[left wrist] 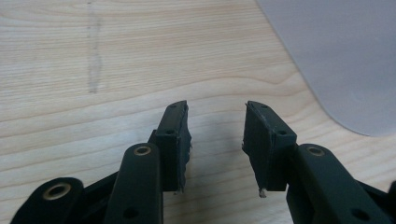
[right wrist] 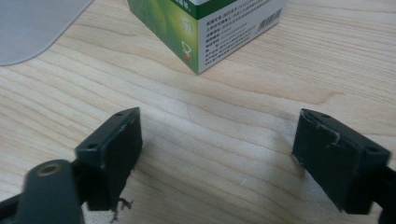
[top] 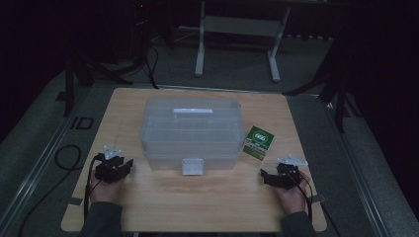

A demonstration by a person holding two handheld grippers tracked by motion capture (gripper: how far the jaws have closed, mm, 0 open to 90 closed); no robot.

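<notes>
A clear plastic storage box [top: 190, 131] with a lid, handle and front latch [top: 192, 167] stands in the middle of the wooden table [top: 197, 207]. A green and white carton [top: 258, 142] lies just right of it, seen close up in the right gripper view [right wrist: 205, 28]. My left gripper [top: 129, 163] rests on the table to the box's front left, open and empty [left wrist: 216, 140]; the box's corner [left wrist: 341, 60] is ahead to its right. My right gripper [top: 263, 175] rests at the front right, jaws wide apart and empty [right wrist: 217, 154], below the carton.
The room is dim. A white metal stand [top: 237, 39] is on the floor beyond the table. Black tripod legs [top: 79, 74] stand off the table's left and right. A cable [top: 66, 158] loops on the floor at left.
</notes>
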